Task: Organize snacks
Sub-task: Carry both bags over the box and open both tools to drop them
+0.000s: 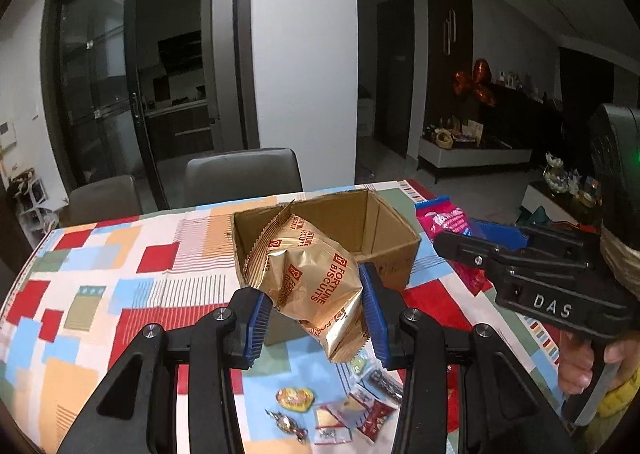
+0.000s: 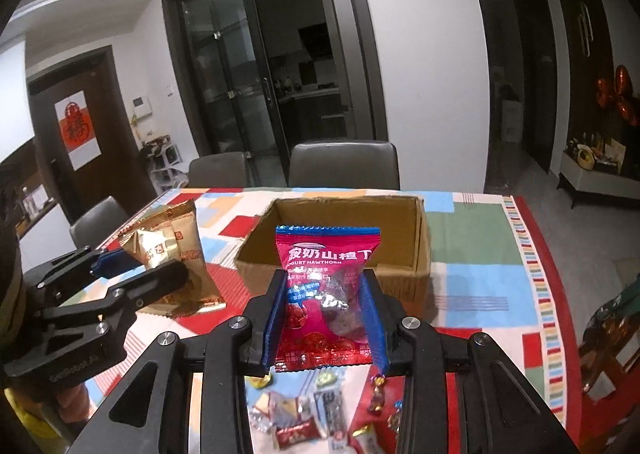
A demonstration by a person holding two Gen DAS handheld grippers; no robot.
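Observation:
My left gripper [image 1: 316,318] is shut on a gold Fortune Biscuits bag [image 1: 308,274] and holds it above the table, in front of an open cardboard box [image 1: 396,254]. My right gripper [image 2: 326,318] is shut on a pink yogurt hawthorn packet [image 2: 326,294], held upright in front of the same box [image 2: 420,254]. The box looks empty inside. In the right wrist view the left gripper [image 2: 132,274] and the gold bag [image 2: 172,250] are at the left. In the left wrist view the right gripper [image 1: 480,250] and the pink packet [image 1: 448,222] are at the right.
Several small wrapped candies [image 1: 332,410] lie on the patchwork tablecloth [image 1: 120,274] under the grippers; they also show in the right wrist view [image 2: 312,414]. Two grey chairs [image 2: 344,166] stand at the table's far side. The table's right edge [image 2: 560,294] is near.

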